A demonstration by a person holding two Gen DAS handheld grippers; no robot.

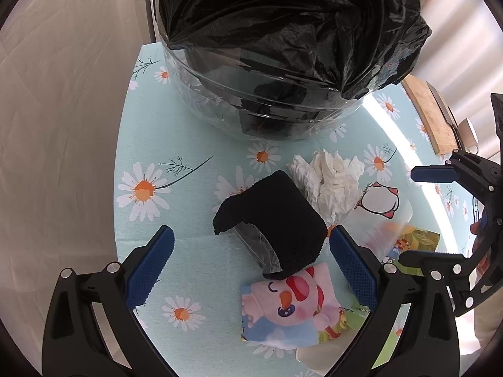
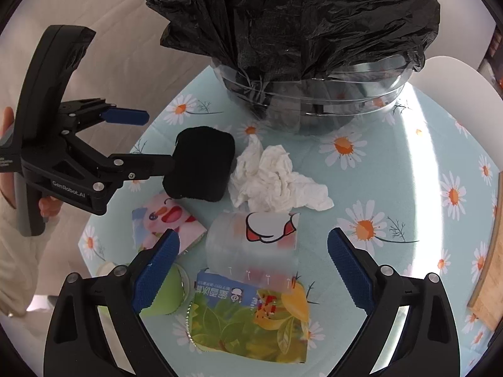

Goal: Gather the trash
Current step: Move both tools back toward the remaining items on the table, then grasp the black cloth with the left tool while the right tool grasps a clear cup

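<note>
While both tools [image 1: 251, 260] [image 2: 253, 264] gape wide, crumpled white tissue [image 2: 276, 179] lies beside a fuzzy black sleeve [image 2: 201, 163].

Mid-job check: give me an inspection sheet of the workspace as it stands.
Surface: table under a daisy-print cloth.
Job's things: clear bin lined with a black bag; crumpled tissue; black sleeved object; pig-print packet; frosted plastic cup on its side; green leaf-print packet.
Clutter: wooden board at the table edge; green-and-white item, unclear what.
Grippers: left gripper open, astride the black object; right gripper open over the cup.
Cables: nothing seen.
Surroundings: pale floor.
</note>
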